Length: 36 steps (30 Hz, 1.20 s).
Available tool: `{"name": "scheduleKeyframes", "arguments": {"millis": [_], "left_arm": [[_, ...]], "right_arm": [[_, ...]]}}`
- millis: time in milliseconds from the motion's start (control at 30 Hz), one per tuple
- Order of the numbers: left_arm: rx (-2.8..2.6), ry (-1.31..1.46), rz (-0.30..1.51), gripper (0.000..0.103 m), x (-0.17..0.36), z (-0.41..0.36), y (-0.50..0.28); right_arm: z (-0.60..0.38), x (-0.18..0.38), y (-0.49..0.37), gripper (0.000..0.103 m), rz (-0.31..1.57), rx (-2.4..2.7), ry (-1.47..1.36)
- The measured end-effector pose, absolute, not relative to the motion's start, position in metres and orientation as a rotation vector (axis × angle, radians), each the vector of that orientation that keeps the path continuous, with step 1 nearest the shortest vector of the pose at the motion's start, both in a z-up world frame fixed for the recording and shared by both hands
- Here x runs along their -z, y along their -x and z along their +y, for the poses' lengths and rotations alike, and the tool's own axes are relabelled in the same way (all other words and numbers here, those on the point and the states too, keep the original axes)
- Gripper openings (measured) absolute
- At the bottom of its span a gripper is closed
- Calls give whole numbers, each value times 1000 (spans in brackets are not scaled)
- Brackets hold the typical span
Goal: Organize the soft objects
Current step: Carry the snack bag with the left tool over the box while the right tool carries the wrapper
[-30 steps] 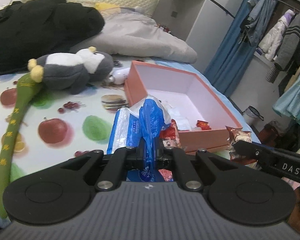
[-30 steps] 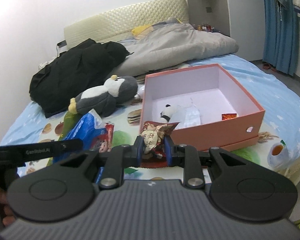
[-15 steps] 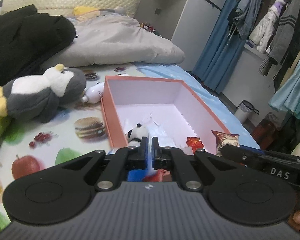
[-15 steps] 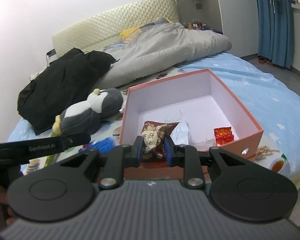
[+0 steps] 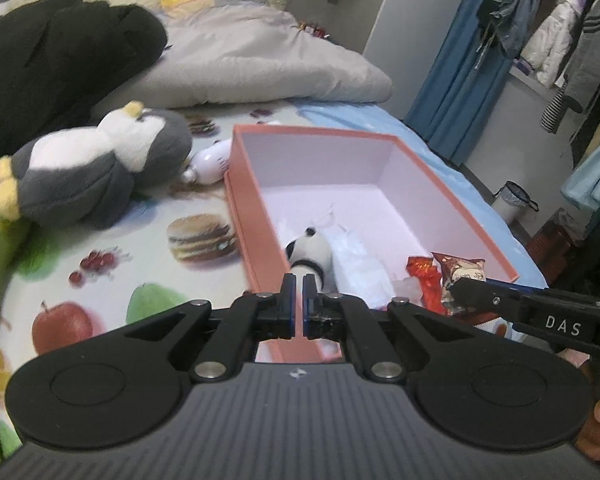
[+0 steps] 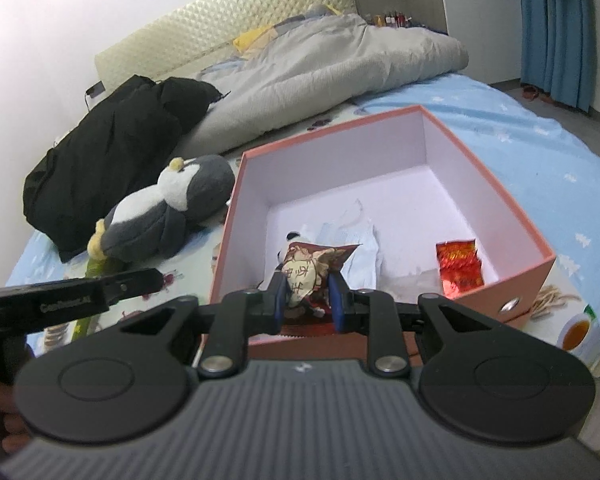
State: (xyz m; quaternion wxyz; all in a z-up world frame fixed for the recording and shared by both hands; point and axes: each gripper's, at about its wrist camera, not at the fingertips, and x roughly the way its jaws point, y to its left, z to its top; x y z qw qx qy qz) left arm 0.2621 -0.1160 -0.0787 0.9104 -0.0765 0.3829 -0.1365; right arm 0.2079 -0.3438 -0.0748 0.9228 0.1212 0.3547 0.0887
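Pink box [image 6: 512,268] already holds a small panda plush [image 5: 312,250], white packet and red wrapper; penguin plush [image 6: 164,216] lies outside on the bedsheet, long axis toward the box, head nearest it — still pending. Right gripper [image 6: 307,296] clamps a snack packet [image 6: 310,268] upright over the near wall; left gripper [image 5: 298,300] nearly together, empty

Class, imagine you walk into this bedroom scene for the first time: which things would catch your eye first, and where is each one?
The open pink box in the middle of the bed draws the eye, with a small panda toy and a shiny red packet inside. Just in front, the right gripper holds a snack packet over the box's near edge. Left of the box lies a grey and white penguin plush, with a black coat behind it.
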Motion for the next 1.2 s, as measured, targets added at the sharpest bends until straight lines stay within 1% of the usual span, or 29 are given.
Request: {"name": "scheduleKeyframes", "arguments": {"millis": [133,233,300,433,467,500,533,633,700,933,1000,1033,1067,1100,1167,1200], "left_arm": [[284,163,809,4,90,-105,-244],[292,179,866,8,106,-94,-234],[286,176,887,13,118,-89,-227],[285,151,917,27,138,-79,-214],[294,151,925,37,143,-77,-212],[302,148,934,44,148,-75,-210],[299,139,941,53,152,-73,-208],[301,99,945,55,161,-72,-204],[320,88,958,58,167,-71,-204],[336,2,979,58,187,-84,-210],[324,-33,984,55,193,-89,-211],[329,-41,981,50,196,-90,-211],[332,-44,984,42,198,-91,-212],[328,-46,993,38,202,-92,-212],[318,-53,993,22,206,-92,-212],[315,-50,991,17,207,-92,-211]], "right_arm": [[-337,82,-193,26,748,-184,-249],[-330,91,-180,26,772,-186,-249],[-325,99,-170,26,790,-192,-251],[-315,116,-154,26,814,-198,-257],[-313,120,-151,26,820,-201,-268],[-312,124,-149,26,826,-204,-273],[-310,128,-147,26,832,-205,-274],[-306,137,-139,26,853,-215,-283],[-305,141,-135,26,859,-215,-279],[-310,149,-130,26,879,-184,-297],[-312,151,-128,26,885,-180,-310],[-312,151,-128,26,886,-178,-308],[-312,152,-128,26,888,-175,-304],[-312,153,-128,26,891,-175,-303],[-312,155,-129,26,902,-175,-304],[-312,156,-130,26,908,-173,-304]]}}
